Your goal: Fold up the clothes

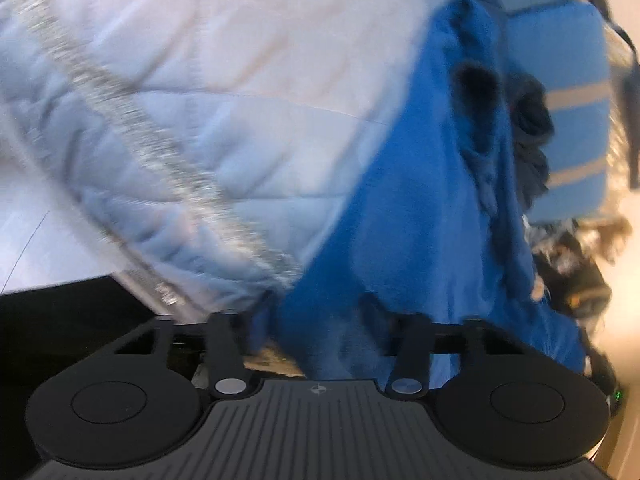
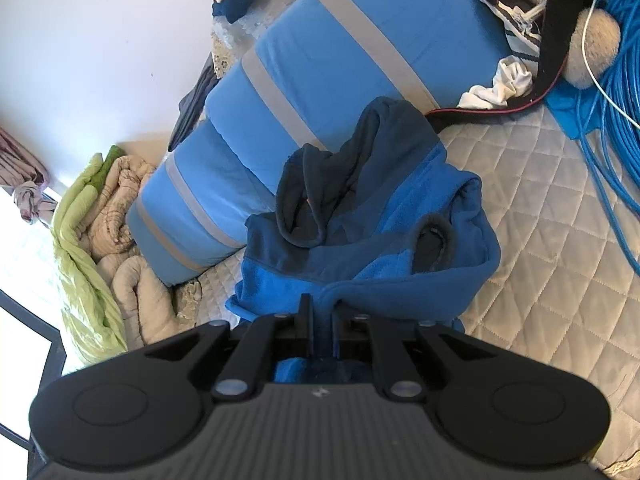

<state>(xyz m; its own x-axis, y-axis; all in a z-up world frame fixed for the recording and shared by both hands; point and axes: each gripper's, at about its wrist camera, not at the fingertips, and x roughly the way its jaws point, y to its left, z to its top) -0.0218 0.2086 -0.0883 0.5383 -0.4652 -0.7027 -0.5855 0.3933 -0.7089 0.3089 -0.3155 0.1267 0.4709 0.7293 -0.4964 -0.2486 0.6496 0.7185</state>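
Fleece hooded jacket (image 1: pixel 400 220), bright blue with navy trim, fills the left wrist view from 6 o'clock up to 1 o'clock, blurred and draped right over the front of the left gripper (image 1: pixel 320 320). Its two linkage arms stand well apart, but the fingertips are buried under the blue cloth, so I cannot tell whether the jaws hold anything. A pale quilted bedspread (image 1: pixel 180 100) with a silvery trim band (image 1: pixel 120 100) covers 9 to 12 o'clock. At 2 o'clock sits a blue striped cushion (image 1: pixel 568 80), just beside the jacket's dark hood edge

From the right wrist, the same jacket (image 2: pixel 400 248) lies bunched at the centre of the frame on the quilted bedspread (image 2: pixel 560 220), its navy hood (image 2: pixel 360 160) resting against the blue cushion with grey stripes (image 2: pixel 320 72) at 11 to 12 o'clock. The right gripper (image 2: pixel 320 320) has its fingers (image 2: pixel 305 316) drawn narrow, pinching a fold of the jacket's blue fleece at the near hem, at 6 o'clock. A coil of blue cable (image 2: pixel 608 100) lies at 2 o'clock, with a white crumpled cloth (image 2: pixel 500 84) near it at 1 o'clock. A lime-green and beige bundle of bedding (image 2: pixel 104 240) is heaped at 9 o'clock, beside the cushion's lower end
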